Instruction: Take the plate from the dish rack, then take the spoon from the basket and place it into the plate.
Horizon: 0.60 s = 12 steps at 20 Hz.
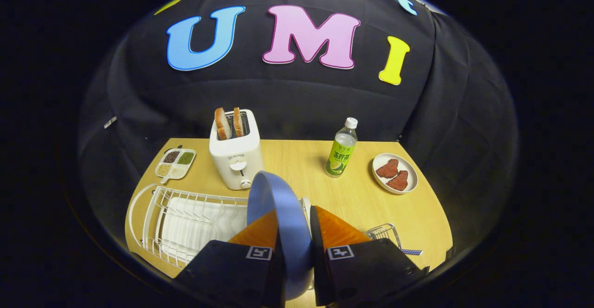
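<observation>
Hand-held gripper point(293, 245) with two orange, finely ribbed fingers point(257, 231) on black blocks, each block bearing one square marker; the fingers pinch one blue plate point(278, 206) between them. The plate is smooth, round and matte, held on edge so that its rim rises ahead of the fingertips, above the near right end of the rack point(185, 224). The rack is a single white wire frame of thin parallel rods, rounded at its left end, lying on the wood-grain tabletop point(297, 159) over a white ribbed tray. Just right of the fingers, one small wire basket point(384, 234) stands at the near edge of the tabletop, with a checked blue strip beside it; whether this is the spoon cannot be told. Farther back: one glossy white toaster point(235, 157) holding two bread slices point(229, 123); one white four-compartment dish point(175, 163) of seeds or grains; one clear plastic bottle point(342, 149) with white cap and green label; one white round dish point(395, 173) carrying two reddish-brown pieces.
</observation>
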### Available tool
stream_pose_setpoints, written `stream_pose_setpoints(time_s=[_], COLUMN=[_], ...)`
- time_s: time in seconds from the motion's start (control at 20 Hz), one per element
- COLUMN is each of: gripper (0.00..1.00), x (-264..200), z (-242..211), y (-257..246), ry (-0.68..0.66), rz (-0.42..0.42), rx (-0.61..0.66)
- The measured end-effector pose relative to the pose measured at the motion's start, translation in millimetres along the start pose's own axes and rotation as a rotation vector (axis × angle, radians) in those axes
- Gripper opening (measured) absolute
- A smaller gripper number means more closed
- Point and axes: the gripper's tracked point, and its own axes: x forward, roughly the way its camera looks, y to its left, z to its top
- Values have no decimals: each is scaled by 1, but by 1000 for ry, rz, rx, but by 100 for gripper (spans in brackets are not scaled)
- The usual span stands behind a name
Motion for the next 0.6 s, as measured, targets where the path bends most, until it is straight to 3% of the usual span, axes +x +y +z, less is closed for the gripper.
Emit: stream_pose_setpoints(time_s=[0.3, 0.6], gripper=[27, 27], x=[-53, -100], z=[-8, -50], y=[-44, -108], ry=[-2, 21], rz=[110, 181], rx=[115, 230])
